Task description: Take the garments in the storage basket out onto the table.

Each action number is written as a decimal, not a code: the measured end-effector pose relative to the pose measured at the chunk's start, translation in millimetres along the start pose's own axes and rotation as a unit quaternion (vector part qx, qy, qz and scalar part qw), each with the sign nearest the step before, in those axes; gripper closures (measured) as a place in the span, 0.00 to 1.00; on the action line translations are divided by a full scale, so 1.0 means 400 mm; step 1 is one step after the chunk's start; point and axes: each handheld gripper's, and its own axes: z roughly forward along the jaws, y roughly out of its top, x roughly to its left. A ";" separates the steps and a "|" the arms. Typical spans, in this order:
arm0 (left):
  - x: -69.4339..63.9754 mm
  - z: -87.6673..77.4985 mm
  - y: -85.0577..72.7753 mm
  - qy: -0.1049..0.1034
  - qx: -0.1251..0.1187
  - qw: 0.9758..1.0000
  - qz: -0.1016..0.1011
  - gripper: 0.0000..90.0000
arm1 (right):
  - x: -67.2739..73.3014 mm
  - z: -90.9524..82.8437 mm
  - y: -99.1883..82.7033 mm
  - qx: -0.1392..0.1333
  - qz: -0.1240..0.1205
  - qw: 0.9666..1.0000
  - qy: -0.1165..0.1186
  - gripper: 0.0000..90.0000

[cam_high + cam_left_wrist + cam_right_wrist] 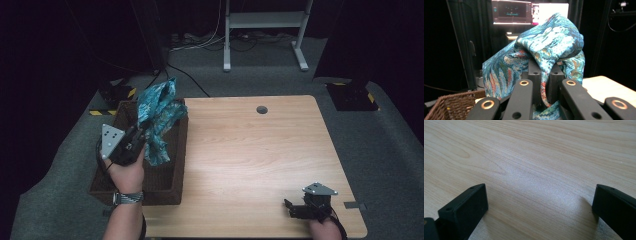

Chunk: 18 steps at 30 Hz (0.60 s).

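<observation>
— Teal cloth [157,117]: pinched in the left gripper [136,141], hanging above the wicker basket [177,150], part of it draping down towards the inside.

— Why gripped that way?

— Judging by the fold, caught near the middle. In the left gripper view, jaws nearly together with a thin pleat of cloth [549,50] squeezed between them, the rest bunched on top and spilling to both sides. Probably being lifted clear of the basket [451,105], so held high enough for the tails to leave the rim.

— And the other one?

— Right gripper [300,207] low over the table [250,150], well apart from the basket, near the front edge. Jaws spread wide, nothing between them, bare wood [529,170] underneath. Likely waiting for a corner of the cloth.

— Anything else close to the basket?

— Beyond it, on the grey floor, cables [200,42] and a white frame on two feet [262,30]. Beside its far corner, a dark block with yellow-black tape [117,95]. On the table, past the basket's right wall, a round hole [261,109].

— In the way?

— Little. Basket wall itself the main snag: a trailing end could catch on the weave. Tabletop beside the basket free for laying the cloth out.
</observation>
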 end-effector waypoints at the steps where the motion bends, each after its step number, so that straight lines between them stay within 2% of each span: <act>1: 0.000 0.000 0.000 0.000 0.000 1.000 0.000 0.94 | 0.000 0.000 0.000 0.000 0.000 1.000 0.000 0.00; 18: -0.120 0.048 0.029 -0.053 -0.014 0.998 -0.009 0.94 | 0.000 0.000 0.000 0.000 0.000 1.000 0.001 0.00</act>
